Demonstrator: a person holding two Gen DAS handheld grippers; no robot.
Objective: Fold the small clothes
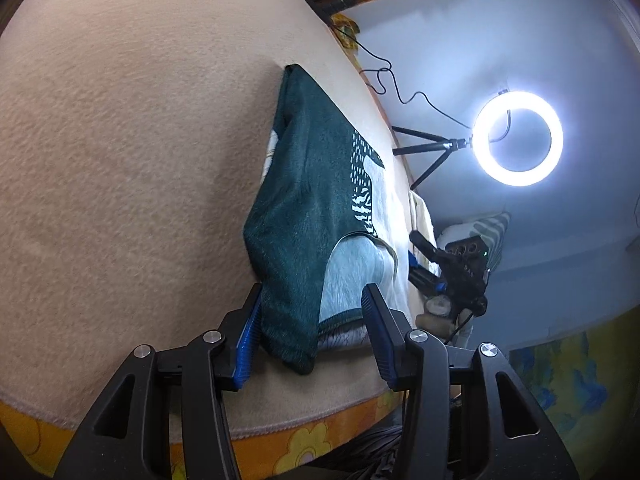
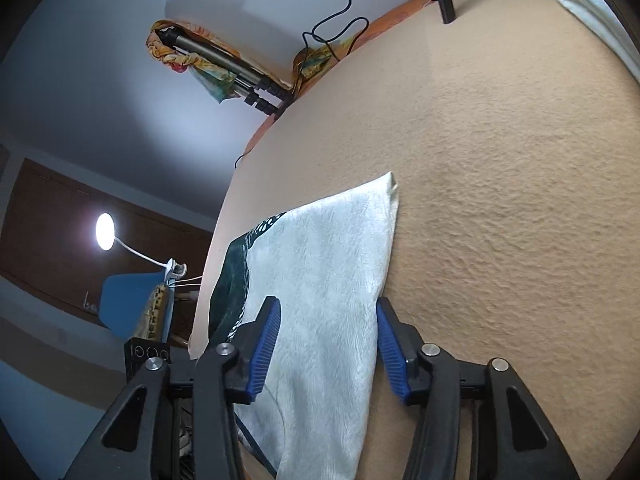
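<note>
A green and white garment [image 1: 304,200] is lying on the beige blanket [image 1: 120,160]. The left gripper [image 1: 312,332] is standing spread wide, its blue pads straddling the garment's near green edge without pinching it. The right gripper [image 2: 326,340] is likewise gaping, the garment's white part [image 2: 328,260] lying between its pads. A ring light [image 1: 519,138] is glowing beyond the blanket's far edge.

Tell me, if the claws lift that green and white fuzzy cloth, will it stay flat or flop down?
It would probably flop: the green and white cloth already lies in soft folds on the blanket. It looks light and thin. Its fuzzy nap likely gives the left claw and right claw good hold, so slipping seems unlikely.
</note>
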